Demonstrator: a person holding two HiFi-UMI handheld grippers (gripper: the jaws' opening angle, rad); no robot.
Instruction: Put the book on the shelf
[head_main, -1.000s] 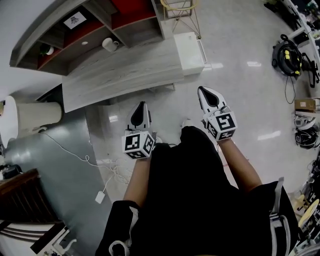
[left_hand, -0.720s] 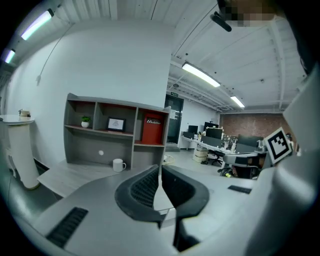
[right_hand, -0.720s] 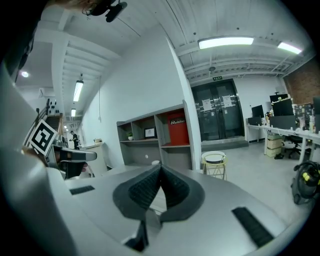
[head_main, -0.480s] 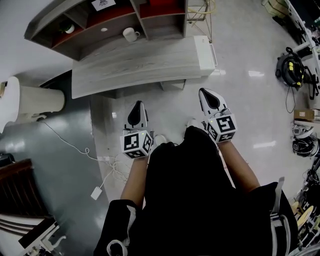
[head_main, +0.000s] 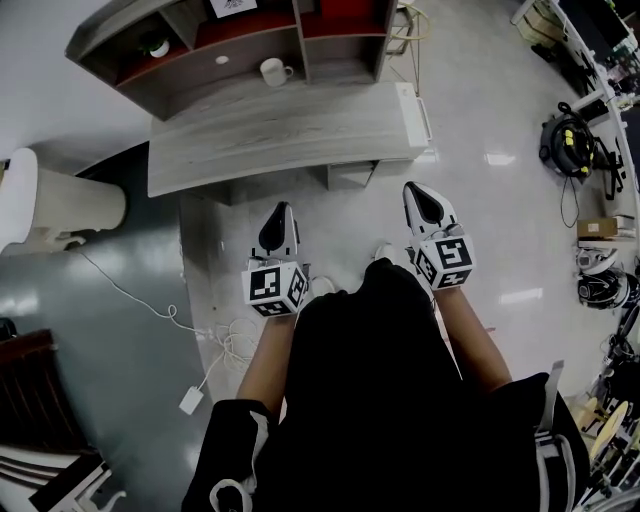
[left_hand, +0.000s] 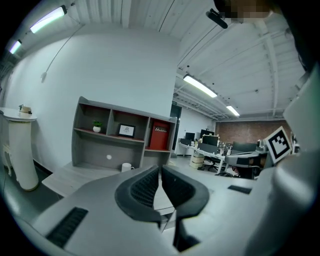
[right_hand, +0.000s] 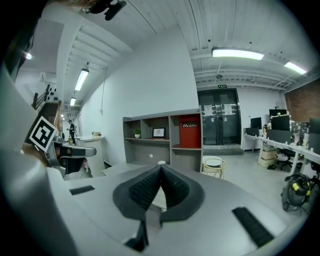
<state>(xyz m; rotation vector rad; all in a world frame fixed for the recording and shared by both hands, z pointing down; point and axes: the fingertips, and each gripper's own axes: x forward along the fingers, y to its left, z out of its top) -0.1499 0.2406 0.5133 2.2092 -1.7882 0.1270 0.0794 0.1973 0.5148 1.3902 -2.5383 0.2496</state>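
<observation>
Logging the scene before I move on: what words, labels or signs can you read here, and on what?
"Mobiler", roughly, in white on the red panel in the shelf.
Framed picture on the shelf: too small to read.
Green sign above the glass doors: too small to read.

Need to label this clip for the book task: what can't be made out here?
- Shelf: head view, upper compartments cut off by the top edge.
- Red item: left gripper view, too small to tell book from box.
- Framed picture: same view, print too small.
- Floor near the feet: head view, hidden by the person's black clothing.
</observation>
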